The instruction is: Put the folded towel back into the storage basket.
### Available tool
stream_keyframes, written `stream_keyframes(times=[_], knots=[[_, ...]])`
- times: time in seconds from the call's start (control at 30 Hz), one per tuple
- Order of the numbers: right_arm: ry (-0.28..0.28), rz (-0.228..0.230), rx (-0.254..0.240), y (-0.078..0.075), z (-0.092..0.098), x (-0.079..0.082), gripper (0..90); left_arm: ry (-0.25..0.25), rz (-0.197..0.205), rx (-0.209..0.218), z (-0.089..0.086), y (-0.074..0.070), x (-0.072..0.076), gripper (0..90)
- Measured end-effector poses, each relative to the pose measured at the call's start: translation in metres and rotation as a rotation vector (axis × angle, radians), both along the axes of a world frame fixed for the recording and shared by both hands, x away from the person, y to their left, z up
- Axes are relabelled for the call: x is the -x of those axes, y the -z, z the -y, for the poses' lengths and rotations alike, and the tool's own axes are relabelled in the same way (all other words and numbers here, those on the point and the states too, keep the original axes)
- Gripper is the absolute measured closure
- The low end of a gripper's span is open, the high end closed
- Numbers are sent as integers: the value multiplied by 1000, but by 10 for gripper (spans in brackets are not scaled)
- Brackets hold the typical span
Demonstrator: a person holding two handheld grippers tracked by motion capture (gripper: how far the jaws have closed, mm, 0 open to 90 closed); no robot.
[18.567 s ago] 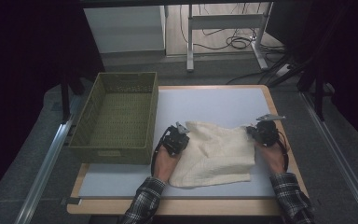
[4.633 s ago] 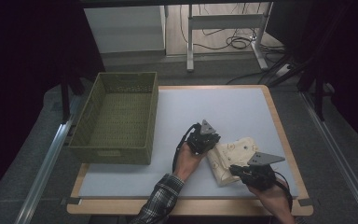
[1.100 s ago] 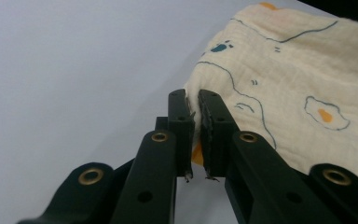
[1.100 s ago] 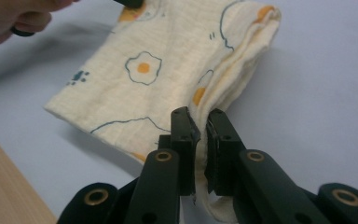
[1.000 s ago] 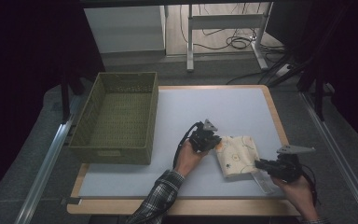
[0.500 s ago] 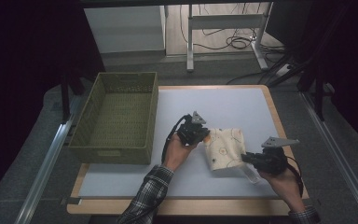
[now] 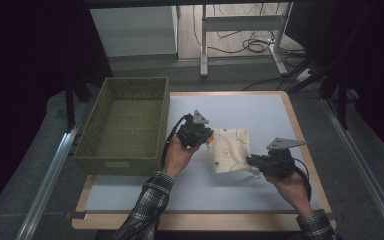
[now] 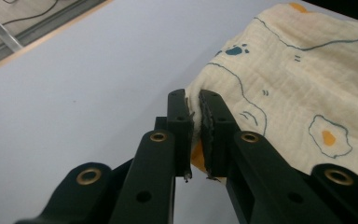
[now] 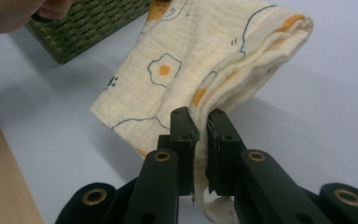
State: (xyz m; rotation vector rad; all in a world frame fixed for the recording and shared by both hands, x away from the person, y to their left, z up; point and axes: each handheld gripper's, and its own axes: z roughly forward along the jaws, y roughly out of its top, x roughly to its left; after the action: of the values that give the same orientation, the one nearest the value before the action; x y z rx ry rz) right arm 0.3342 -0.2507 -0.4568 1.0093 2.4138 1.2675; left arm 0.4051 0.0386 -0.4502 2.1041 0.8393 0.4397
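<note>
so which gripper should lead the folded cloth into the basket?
Left, probably. The left gripper, shut on the cloth, sits right beside the basket; the right gripper grips the far edge.

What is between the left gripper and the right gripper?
In the high view, the folded cloth spans between the left gripper and right gripper; each is shut on one edge.

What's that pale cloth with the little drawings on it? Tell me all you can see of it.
The cloth is a soft, crinkled cream fabric printed with fried eggs and thin blue outlines. It is folded into a small, several-layered rectangle and held off the white table, right of the green woven basket. The left gripper pinches one folded edge and the right gripper pinches the opposite one; both are shut on it. Nothing else touches it.
</note>
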Motion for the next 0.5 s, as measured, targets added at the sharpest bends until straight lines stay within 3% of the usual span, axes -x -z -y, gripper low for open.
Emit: stream_keyframes(times=[0.5], knots=[[-8,22,-22,-15,-33,-19,822,-51,55,-78,-32,-32,-7,831]])
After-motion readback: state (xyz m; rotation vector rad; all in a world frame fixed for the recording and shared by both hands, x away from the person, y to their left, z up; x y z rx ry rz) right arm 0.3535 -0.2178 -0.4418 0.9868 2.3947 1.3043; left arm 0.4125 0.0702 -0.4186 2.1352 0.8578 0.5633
